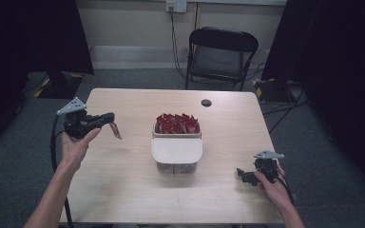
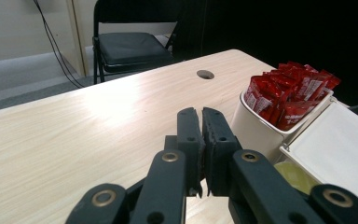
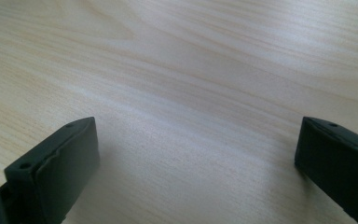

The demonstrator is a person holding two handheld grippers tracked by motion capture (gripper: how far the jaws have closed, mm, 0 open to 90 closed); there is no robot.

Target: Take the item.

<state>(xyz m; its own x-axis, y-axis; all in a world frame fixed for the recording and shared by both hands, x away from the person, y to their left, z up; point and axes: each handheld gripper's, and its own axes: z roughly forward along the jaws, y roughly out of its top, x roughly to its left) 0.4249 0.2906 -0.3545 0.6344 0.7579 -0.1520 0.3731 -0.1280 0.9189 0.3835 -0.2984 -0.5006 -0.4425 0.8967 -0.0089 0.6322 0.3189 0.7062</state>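
A: While L gripper (image 1: 111,120) hangs over the table's (image 1: 123,190) left side, what's it got?
B: Clenched on a red sachet (image 1: 116,130), left of the sachet box (image 1: 177,152). R gripper (image 1: 240,173) gapes, nothing btwn jaws.

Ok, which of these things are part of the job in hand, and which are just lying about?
In the job: left hand-held gripper, shut on one red sachet; packed sachets in the white tub; its white lid.
Lying about: right hand-held gripper, open, low on the table; folding chair; cable hole.
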